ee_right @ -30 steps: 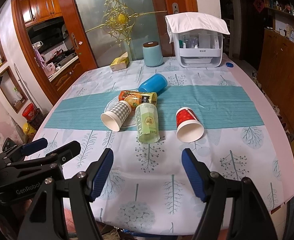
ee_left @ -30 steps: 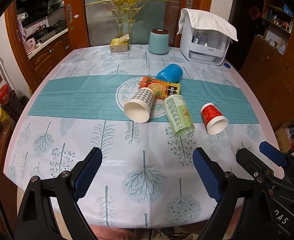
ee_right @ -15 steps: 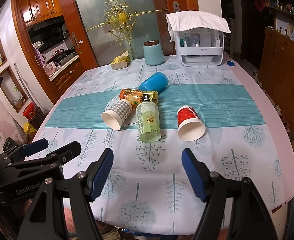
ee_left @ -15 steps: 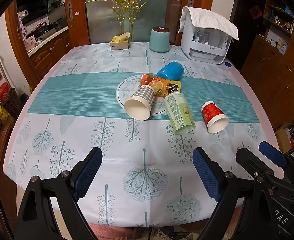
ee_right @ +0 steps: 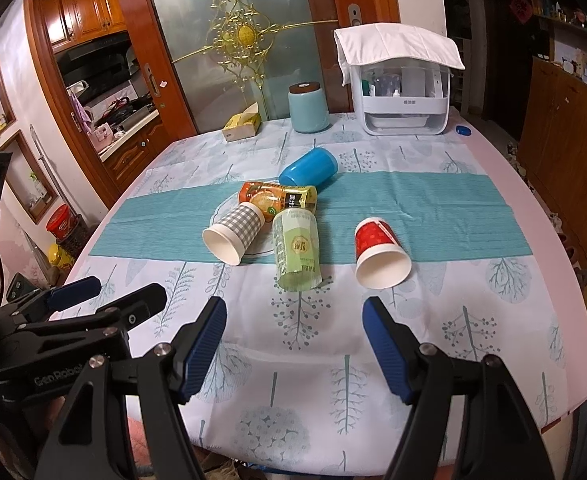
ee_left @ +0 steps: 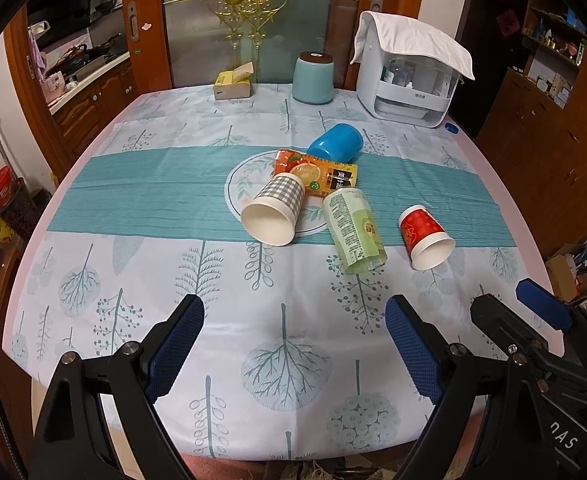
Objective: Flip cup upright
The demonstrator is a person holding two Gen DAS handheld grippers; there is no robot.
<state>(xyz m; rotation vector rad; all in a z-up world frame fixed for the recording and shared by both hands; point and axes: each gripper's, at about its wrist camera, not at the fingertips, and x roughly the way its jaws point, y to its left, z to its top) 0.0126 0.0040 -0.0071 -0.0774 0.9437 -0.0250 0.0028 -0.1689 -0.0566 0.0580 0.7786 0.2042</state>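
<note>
Several cups lie on their sides mid-table: a grey checked paper cup point(ee_left: 274, 208) point(ee_right: 234, 229), a green cup point(ee_left: 353, 229) point(ee_right: 296, 249), a red paper cup point(ee_left: 425, 237) point(ee_right: 378, 253), a blue plastic cup point(ee_left: 336, 146) point(ee_right: 309, 169) and an orange juice cup point(ee_left: 318, 175) point(ee_right: 278, 196). My left gripper point(ee_left: 293, 350) is open and empty above the table's near edge. My right gripper point(ee_right: 295, 346) is open and empty, also near the front edge, with the cups ahead of it.
A teal canister point(ee_left: 313, 78), a yellow tissue box point(ee_left: 232, 85) and a white appliance under a cloth point(ee_left: 409, 80) stand at the table's far edge. A small blue cap point(ee_left: 451, 128) lies at the far right. The patterned tablecloth point(ee_left: 285, 344) covers the table.
Both grippers have drifted slightly back from the table; the cups sit a little farther up in view. Nothing was touched.
</note>
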